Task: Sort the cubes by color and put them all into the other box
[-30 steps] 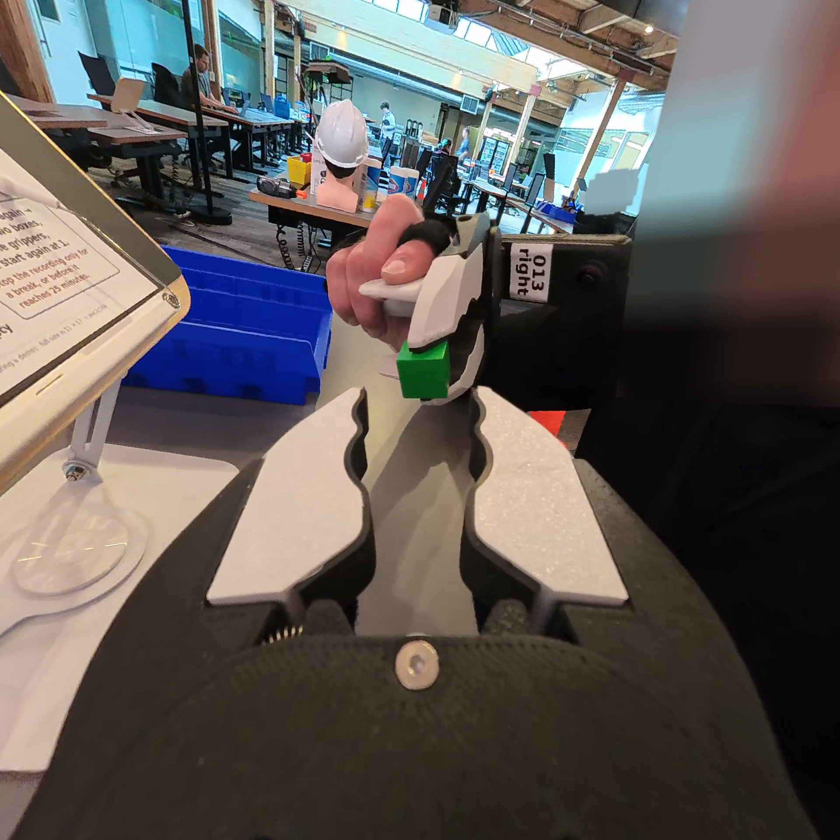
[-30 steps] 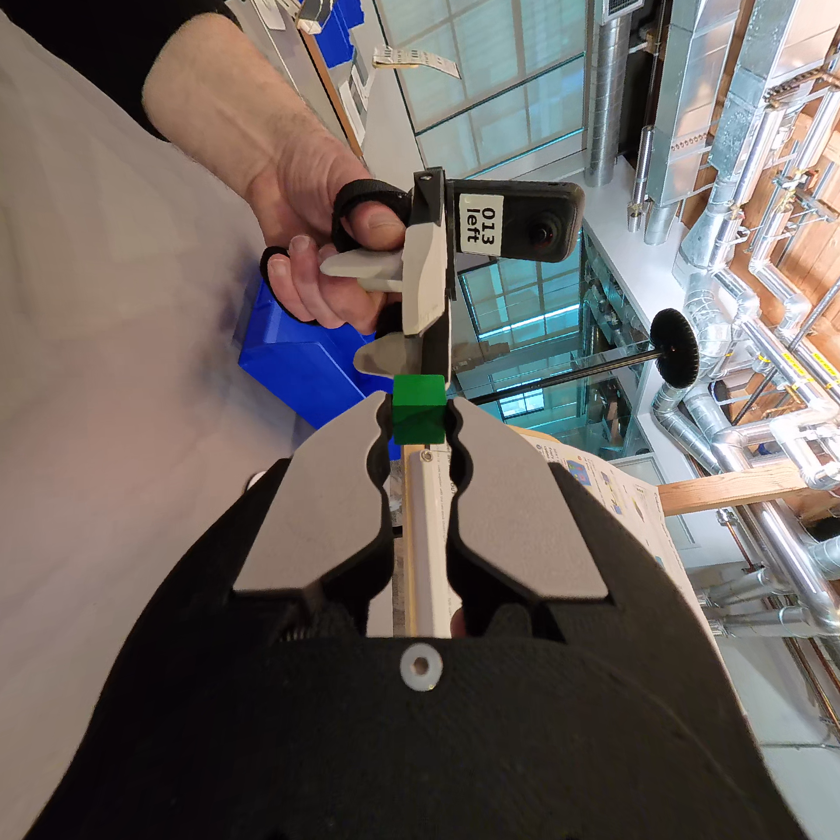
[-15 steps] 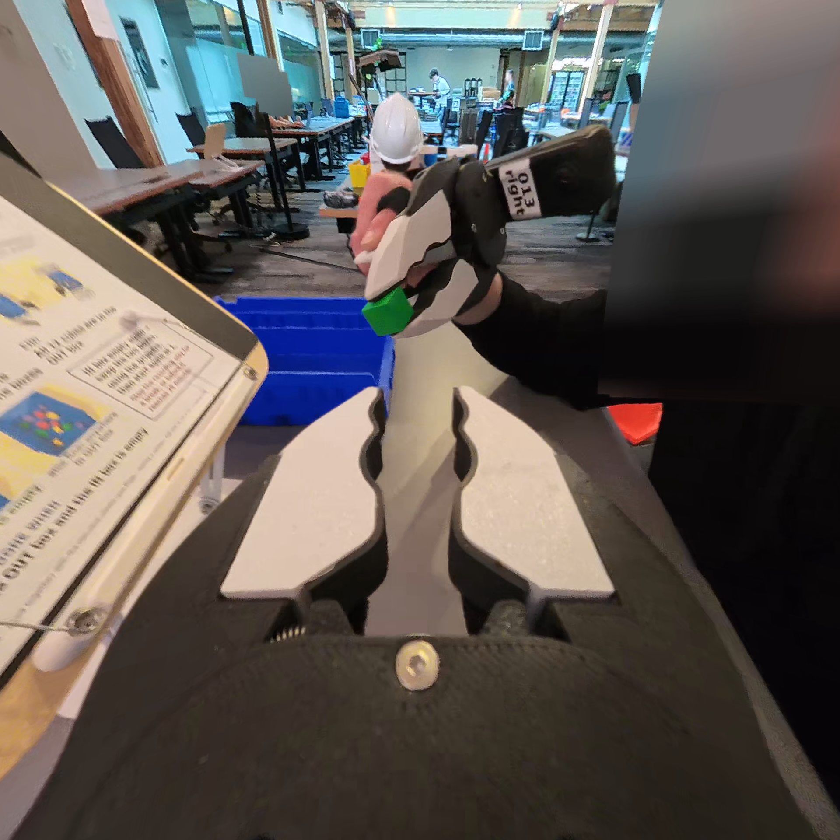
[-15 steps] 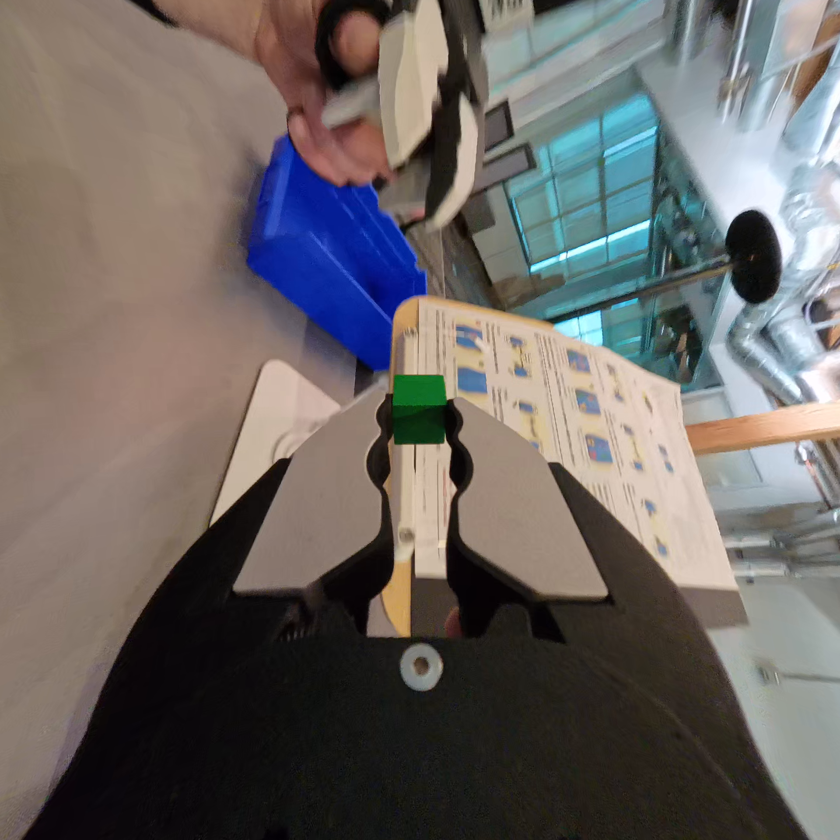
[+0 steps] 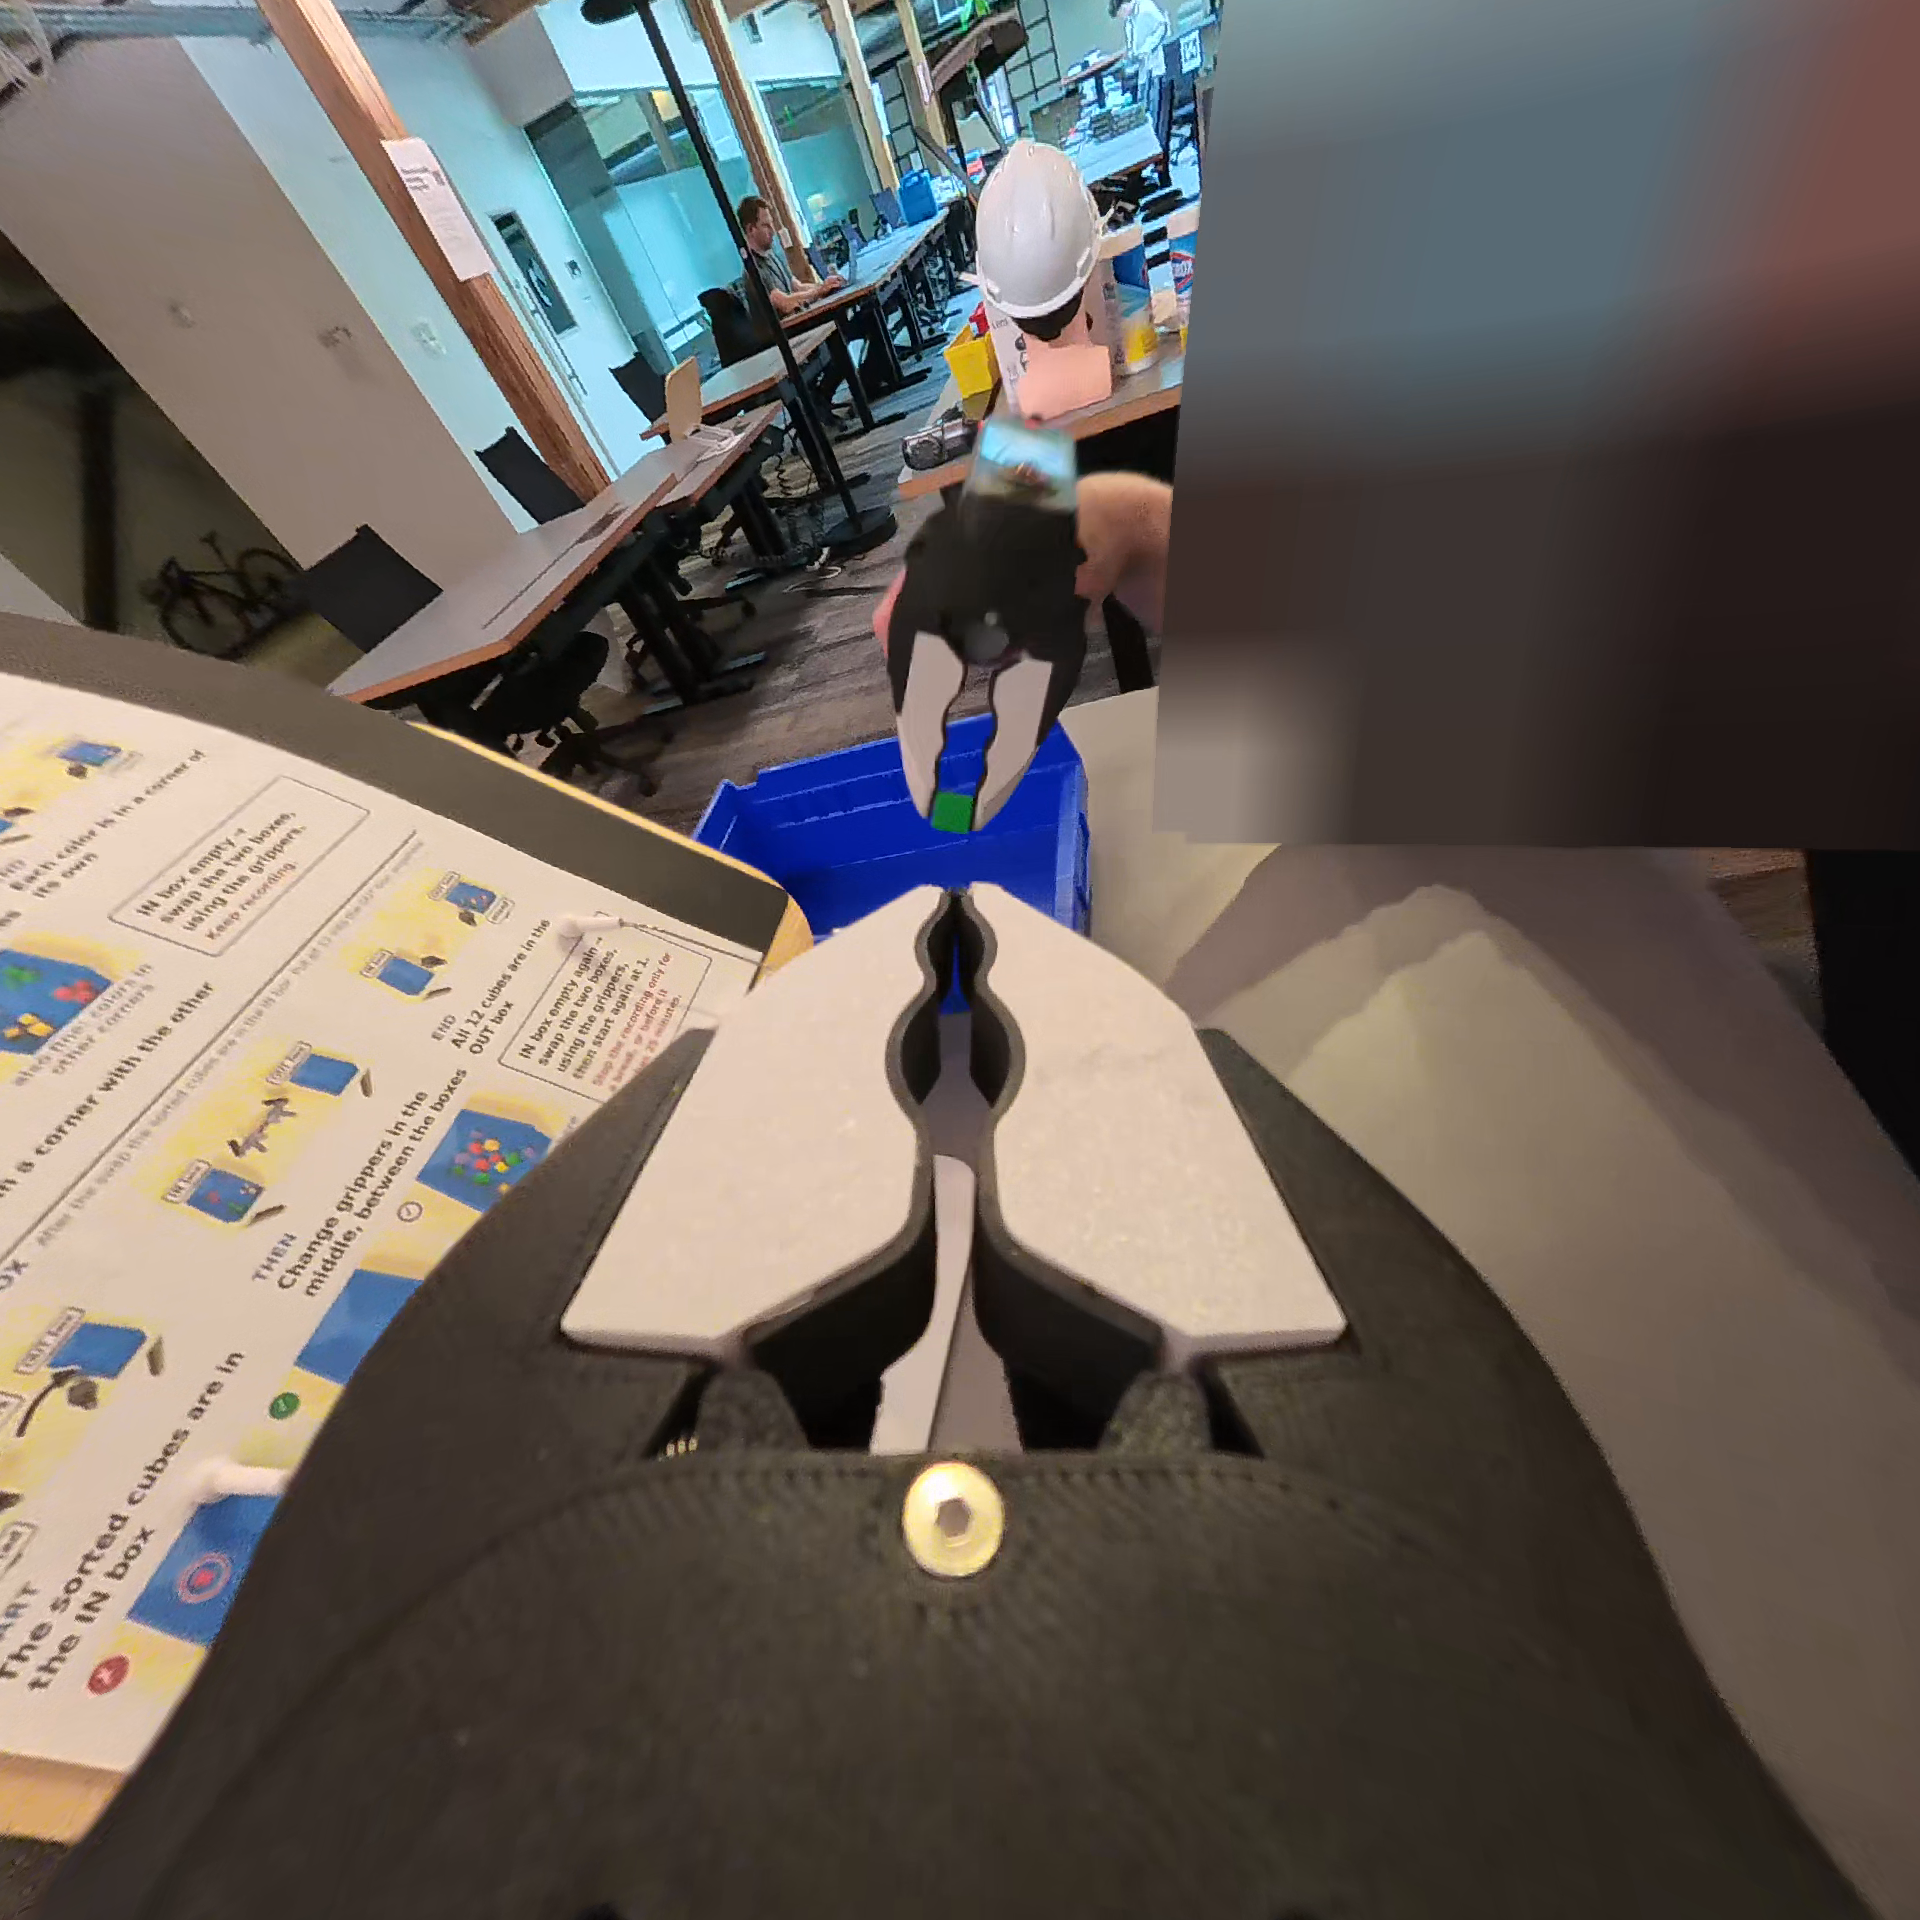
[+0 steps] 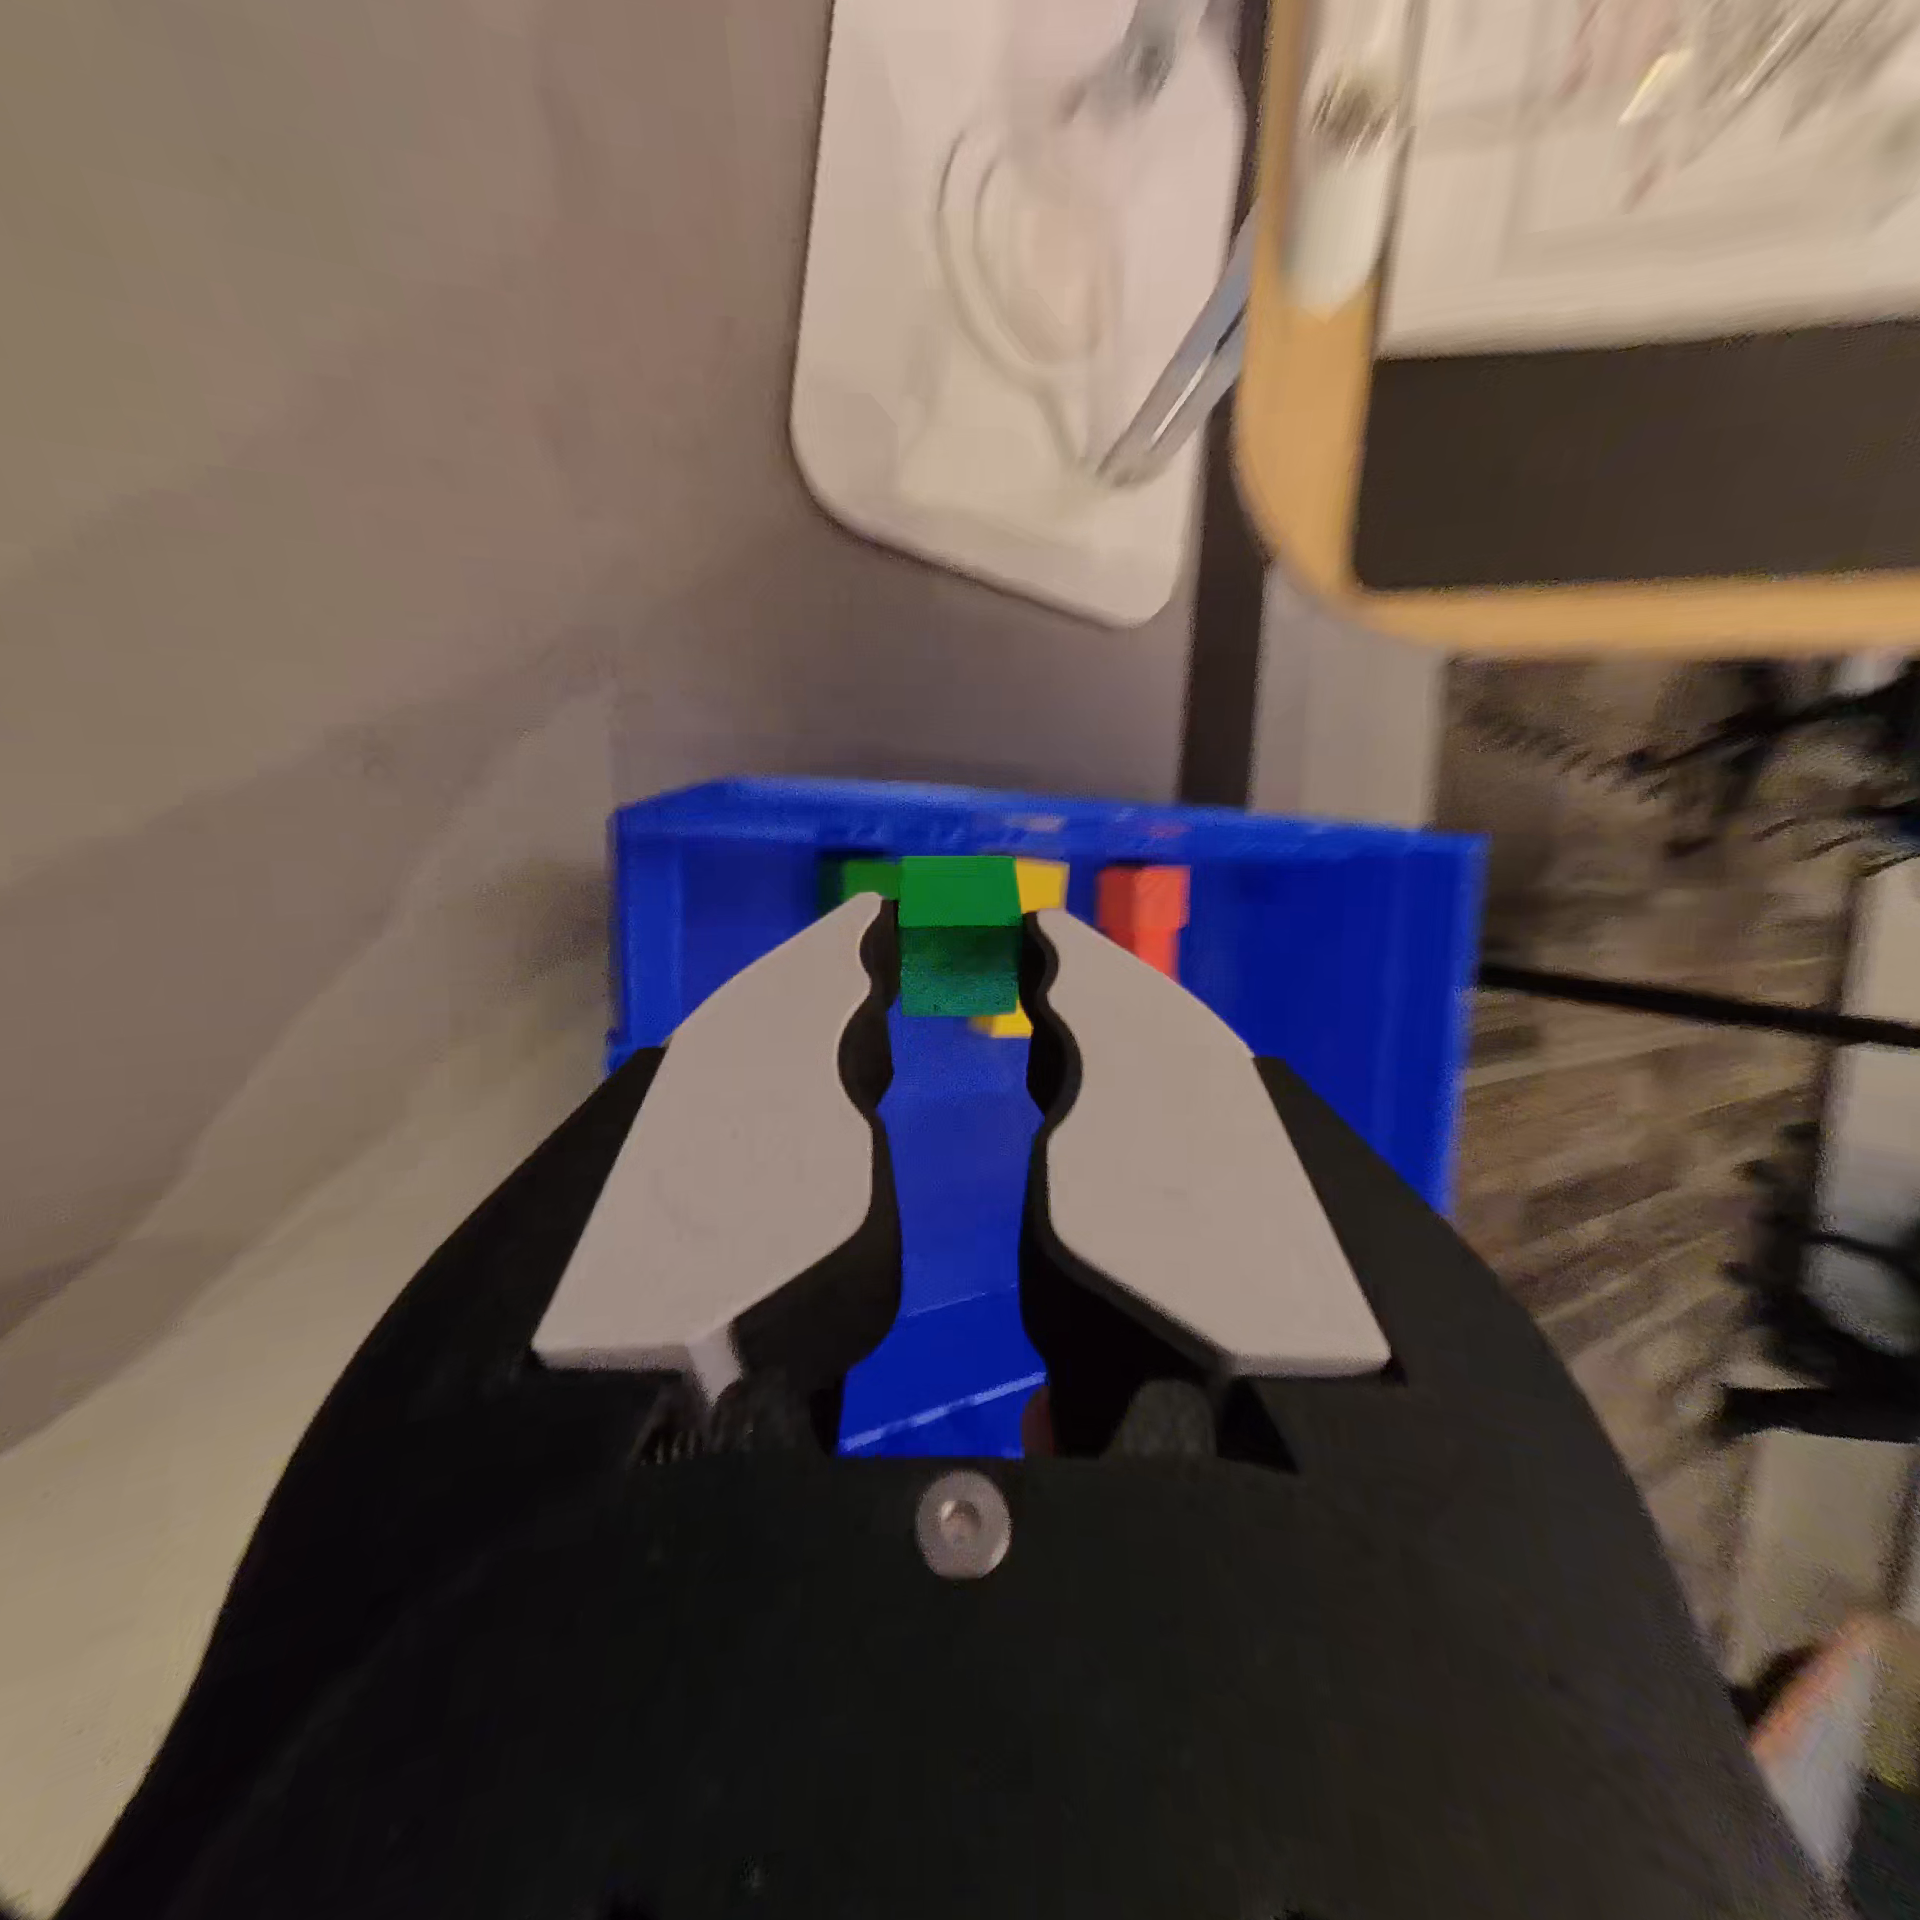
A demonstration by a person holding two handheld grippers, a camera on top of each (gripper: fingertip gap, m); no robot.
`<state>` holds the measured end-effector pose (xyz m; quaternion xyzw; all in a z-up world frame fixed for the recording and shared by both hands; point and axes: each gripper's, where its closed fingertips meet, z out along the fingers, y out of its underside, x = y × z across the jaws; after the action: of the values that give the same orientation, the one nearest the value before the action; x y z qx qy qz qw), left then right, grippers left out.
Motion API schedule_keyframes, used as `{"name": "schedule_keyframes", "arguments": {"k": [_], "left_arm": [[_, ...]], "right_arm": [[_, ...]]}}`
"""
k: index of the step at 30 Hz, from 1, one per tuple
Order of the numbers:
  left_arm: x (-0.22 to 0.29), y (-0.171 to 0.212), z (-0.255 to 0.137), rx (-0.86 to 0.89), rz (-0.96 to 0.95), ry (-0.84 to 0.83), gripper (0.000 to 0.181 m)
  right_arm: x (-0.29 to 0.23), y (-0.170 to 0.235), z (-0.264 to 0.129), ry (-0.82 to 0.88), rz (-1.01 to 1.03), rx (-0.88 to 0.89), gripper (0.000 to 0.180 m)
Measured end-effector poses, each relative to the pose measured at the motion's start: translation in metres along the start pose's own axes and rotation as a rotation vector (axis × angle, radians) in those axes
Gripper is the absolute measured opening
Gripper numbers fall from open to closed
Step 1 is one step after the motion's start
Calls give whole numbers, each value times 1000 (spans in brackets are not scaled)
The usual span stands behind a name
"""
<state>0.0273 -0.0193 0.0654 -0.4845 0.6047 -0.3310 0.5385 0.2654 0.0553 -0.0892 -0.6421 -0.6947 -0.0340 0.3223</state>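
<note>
Relocated: right gripper (image 6: 956,914), from facing the left gripper to above the blue box (image 6: 1444,1039), fingers clamped on green cube (image 6: 956,935). Left gripper (image 5: 956,904): nearly closed, empty. Green, yellow, red cubes at 12 o'clock inside. Risk: a high release lets the cube bounce into yellow's corner.

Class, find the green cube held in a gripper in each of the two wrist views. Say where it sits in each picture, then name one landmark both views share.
Left wrist view: the green cube is small, upper centre, pinched at the tip of the distant right gripper over the blue box.
Right wrist view: the green cube is centre, between that gripper's own fingertips.
Shared landmark: the blue box.
</note>
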Motion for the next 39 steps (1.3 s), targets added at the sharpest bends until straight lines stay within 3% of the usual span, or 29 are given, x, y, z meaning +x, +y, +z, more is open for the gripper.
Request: {"name": "schedule_keyframes", "arguments": {"k": [1,8,27,34,39], "left_arm": [[-1,-1,0,5,4,-4,0],[-8,9,-1,-28,-14,-20,0],[-6,21,5,-101,16,-19,0],[-4,23,5,-121,24,-8,0],[-2,22,4,-121,27,-5,0]], "right_arm": [[-5,14,8,-55,37,-37,22],[-30,65,60,-283,142,-193,22],[-42,87,111,-348,156,-312,22],[-34,84,99,-329,189,-294,30],[-35,100,84,-343,227,-351,18]]}}
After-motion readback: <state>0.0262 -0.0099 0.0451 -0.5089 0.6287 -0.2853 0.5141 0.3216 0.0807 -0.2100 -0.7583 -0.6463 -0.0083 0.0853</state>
